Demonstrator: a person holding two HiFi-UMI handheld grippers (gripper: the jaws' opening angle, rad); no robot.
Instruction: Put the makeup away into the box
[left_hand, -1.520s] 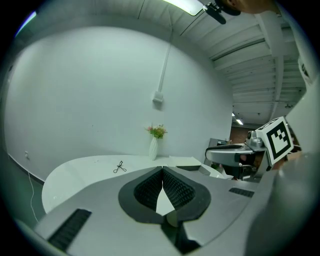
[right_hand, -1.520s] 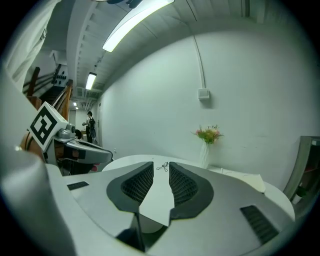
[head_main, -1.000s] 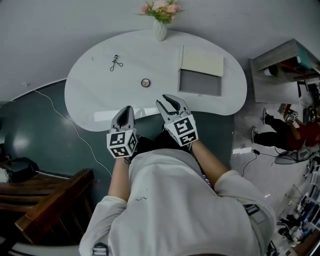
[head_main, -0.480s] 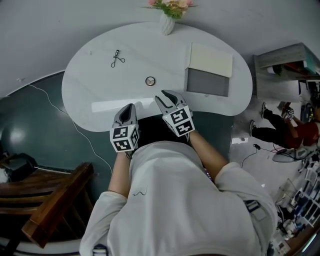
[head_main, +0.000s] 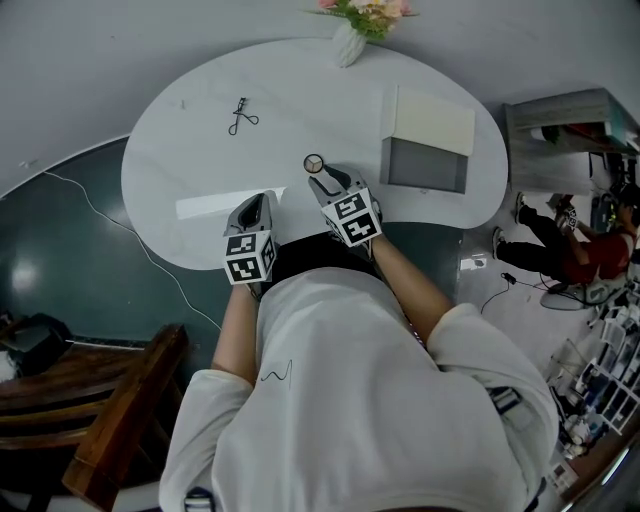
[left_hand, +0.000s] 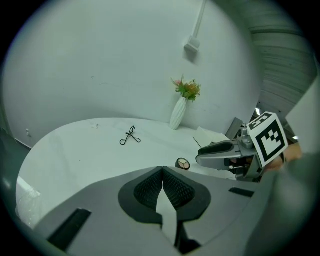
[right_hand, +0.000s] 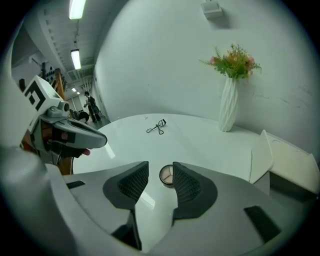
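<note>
A small round eyeshadow compact (head_main: 314, 163) lies near the middle of the white table (head_main: 200, 150). My right gripper (head_main: 322, 183) hovers just short of it, and its jaws are opening with nothing between them. In the right gripper view the compact (right_hand: 167, 175) shows just beyond the gap of the right gripper (right_hand: 160, 168). A black eyelash curler (head_main: 240, 115) lies at the far left. The grey box (head_main: 428, 165) stands open at the right, its lid (head_main: 433, 120) behind it. My left gripper (head_main: 257, 202) is shut and empty over the table's near edge; its pads (left_hand: 150, 189) touch.
A white vase (head_main: 350, 42) with flowers stands at the table's far edge against the wall. A wooden chair (head_main: 110, 400) is at the lower left. A cable (head_main: 150, 270) runs over the dark floor. A person sits far off at the right (head_main: 570, 255).
Both grippers have moved forward and down over the table. The right one has come up close to the round compact.
</note>
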